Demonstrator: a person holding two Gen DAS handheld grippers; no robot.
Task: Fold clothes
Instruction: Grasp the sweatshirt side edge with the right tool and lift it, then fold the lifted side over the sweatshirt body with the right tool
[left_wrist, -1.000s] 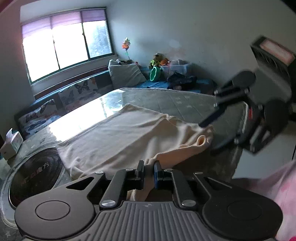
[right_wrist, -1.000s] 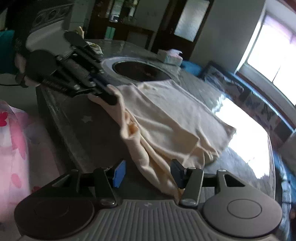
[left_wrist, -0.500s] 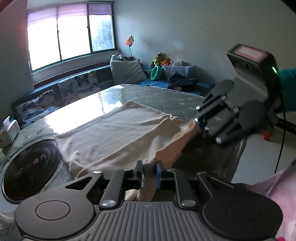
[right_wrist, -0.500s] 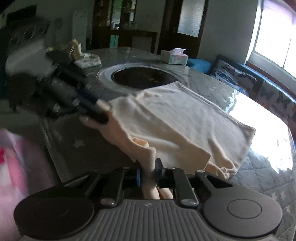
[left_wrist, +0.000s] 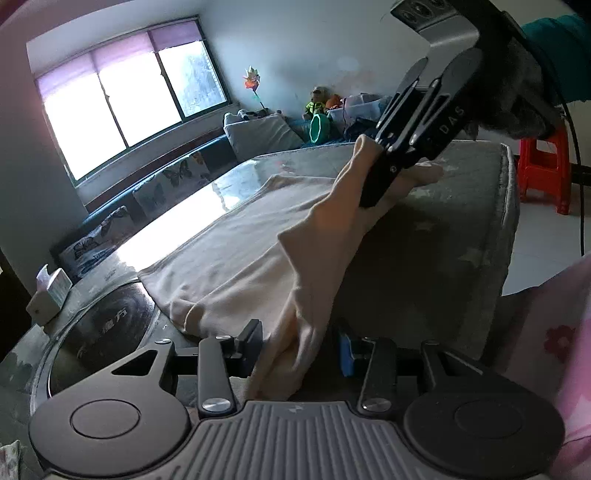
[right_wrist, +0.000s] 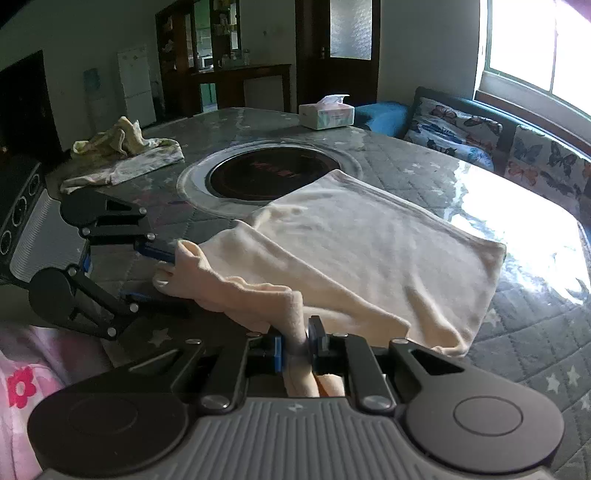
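Cream garment (right_wrist: 373, 251) is spread flat on the grey quilted bench (right_wrist: 524, 332), its far edge overlapping the rim of the round black hob (right_wrist: 273, 177) set into the bench top. The near edge is lifted off the bench in a loose ridge between the two grippers.

Right gripper (right_wrist: 297, 349): jaws nearly closed, a bunched fold of the near edge clamped between the blue pads and raised clear of the bench. In the left wrist view this gripper (left_wrist: 373, 192) is seen high at right, with cloth hanging from its tip.

Left gripper (left_wrist: 301, 345): jaws opening, part-way apart. The other end of the fold lies between them, draped loosely; the pads are not seen pressing it. In the right wrist view the same gripper (right_wrist: 155, 273) is seen at near left, with the cloth end resting between its fingers.

Tissue box (right_wrist: 327, 112) is noted at the far edge of the bench. A crumpled pale cloth (right_wrist: 122, 155) lies at far left, well apart from the garment. Pink flowered fabric (right_wrist: 22, 384) is seen at the near left corner.
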